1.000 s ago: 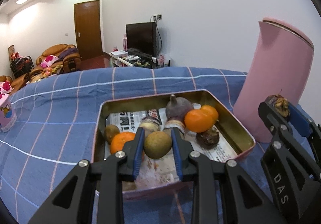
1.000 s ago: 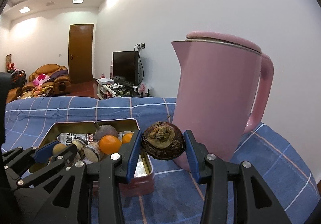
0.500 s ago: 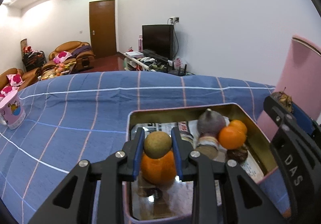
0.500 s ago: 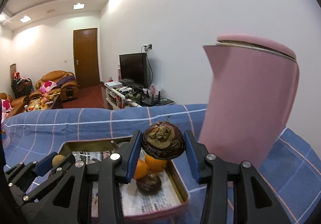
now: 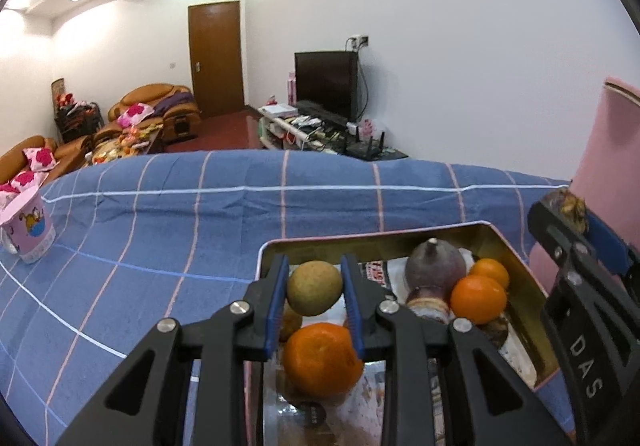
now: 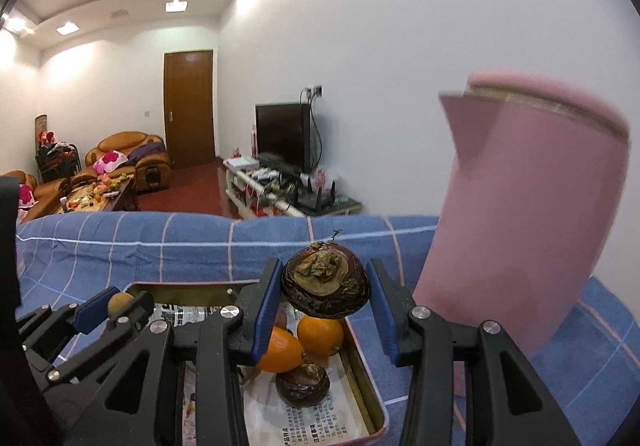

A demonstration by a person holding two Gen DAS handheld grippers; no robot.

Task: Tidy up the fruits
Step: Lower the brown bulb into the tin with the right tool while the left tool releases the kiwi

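A gold metal tray (image 5: 400, 239) lined with newspaper sits on the blue checked cloth and holds oranges (image 5: 322, 358), a purple fruit (image 5: 435, 270) and dark fruits. My left gripper (image 5: 315, 288) is shut on a brown-green round fruit (image 5: 315, 288), held above the tray's left part. My right gripper (image 6: 325, 292) is shut on a dark wrinkled fruit (image 6: 325, 288), held above the tray's right part (image 6: 366, 378). The right gripper also shows at the right edge of the left wrist view (image 5: 568, 214).
A tall pink kettle (image 6: 524, 206) stands just right of the tray, also in the left wrist view (image 5: 612, 150). A pink cartoon mug (image 5: 28, 230) stands far left on the cloth. Beyond the table are sofas, a door and a television.
Both grippers have risen and shifted left with their fruits, which now hang over the tray. The kettle has slid toward the right edge of both views.
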